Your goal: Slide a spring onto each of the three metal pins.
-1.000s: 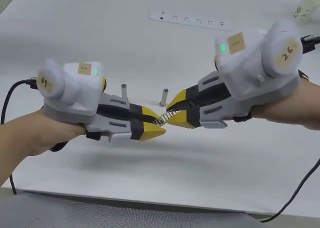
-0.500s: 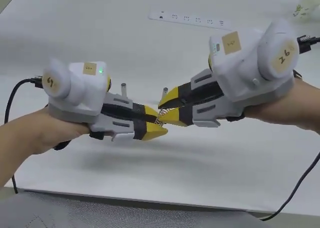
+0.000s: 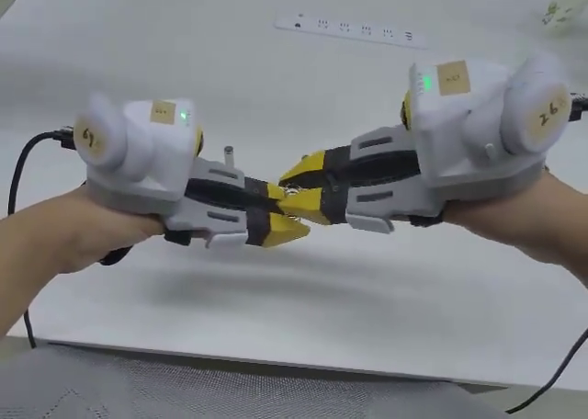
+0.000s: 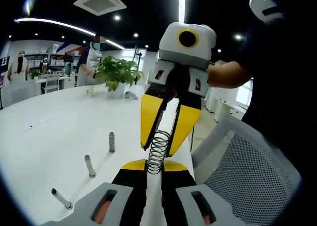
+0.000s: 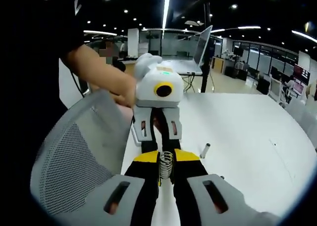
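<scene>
A small metal spring (image 4: 158, 151) runs between the two grippers, held above the white table (image 3: 276, 79). My left gripper (image 4: 153, 167) is shut on its near end. My right gripper (image 5: 166, 162) faces it tip to tip, and its yellow fingers (image 4: 151, 118) press on both sides of the coil (image 5: 166, 164). In the head view the two sets of tips meet at the spring (image 3: 288, 195), which is mostly hidden. Three metal pins stand on the table: one (image 4: 112, 141) looks ribbed as if wrapped in a coil, the others (image 4: 89, 165) (image 4: 61, 198) look plain. A pin (image 3: 229, 152) pokes up behind the left gripper (image 3: 280, 219).
A white power strip (image 3: 349, 31) lies at the far side of the table. A black cable (image 3: 23, 171) trails from the left gripper. A mesh chair (image 5: 74, 156) stands at the table's near edge. A potted plant (image 4: 116, 70) sits far off.
The right gripper has moved left until its tips meet the left gripper's. The spring, stretched visibly between them a second ago, now sits inside the right jaws.
</scene>
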The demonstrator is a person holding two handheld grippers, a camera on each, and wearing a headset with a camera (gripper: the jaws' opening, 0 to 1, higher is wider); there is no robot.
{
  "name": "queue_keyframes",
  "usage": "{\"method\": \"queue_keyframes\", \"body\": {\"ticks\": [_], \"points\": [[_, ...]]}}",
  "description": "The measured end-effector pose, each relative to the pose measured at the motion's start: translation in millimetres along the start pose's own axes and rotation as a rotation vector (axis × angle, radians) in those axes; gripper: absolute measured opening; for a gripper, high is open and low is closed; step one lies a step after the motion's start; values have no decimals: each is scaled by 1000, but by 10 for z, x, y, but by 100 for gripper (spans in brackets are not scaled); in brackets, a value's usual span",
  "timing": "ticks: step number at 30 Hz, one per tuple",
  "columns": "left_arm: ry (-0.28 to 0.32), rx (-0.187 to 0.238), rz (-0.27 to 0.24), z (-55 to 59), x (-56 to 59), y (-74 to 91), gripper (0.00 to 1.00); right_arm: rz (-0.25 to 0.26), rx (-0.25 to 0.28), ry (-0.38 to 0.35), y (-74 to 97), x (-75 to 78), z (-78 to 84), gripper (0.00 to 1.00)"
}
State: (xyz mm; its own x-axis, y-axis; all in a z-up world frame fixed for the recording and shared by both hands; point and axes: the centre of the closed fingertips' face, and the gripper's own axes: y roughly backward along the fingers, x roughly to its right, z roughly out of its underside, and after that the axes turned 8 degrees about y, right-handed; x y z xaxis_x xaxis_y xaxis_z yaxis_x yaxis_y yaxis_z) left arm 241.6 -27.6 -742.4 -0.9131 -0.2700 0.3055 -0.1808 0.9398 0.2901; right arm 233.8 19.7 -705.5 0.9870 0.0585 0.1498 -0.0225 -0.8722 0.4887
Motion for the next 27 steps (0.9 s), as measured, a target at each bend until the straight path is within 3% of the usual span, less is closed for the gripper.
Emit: {"method": "queue_keyframes", "body": {"ticks": [2, 10, 16, 27], "points": [[-8, -14, -2, 24, 2, -13, 2, 2, -19, 28, -1, -7, 24, 7], [14, -13, -4, 46, -3, -13, 2, 5, -11, 47, 8, -15, 32, 6], [40, 2, -6, 16, 9, -22, 3, 4, -16, 83, 12, -2, -1, 6], [62, 9, -22, 0, -27, 9, 8, 29, -14, 75, 30, 50, 6, 6]]}}
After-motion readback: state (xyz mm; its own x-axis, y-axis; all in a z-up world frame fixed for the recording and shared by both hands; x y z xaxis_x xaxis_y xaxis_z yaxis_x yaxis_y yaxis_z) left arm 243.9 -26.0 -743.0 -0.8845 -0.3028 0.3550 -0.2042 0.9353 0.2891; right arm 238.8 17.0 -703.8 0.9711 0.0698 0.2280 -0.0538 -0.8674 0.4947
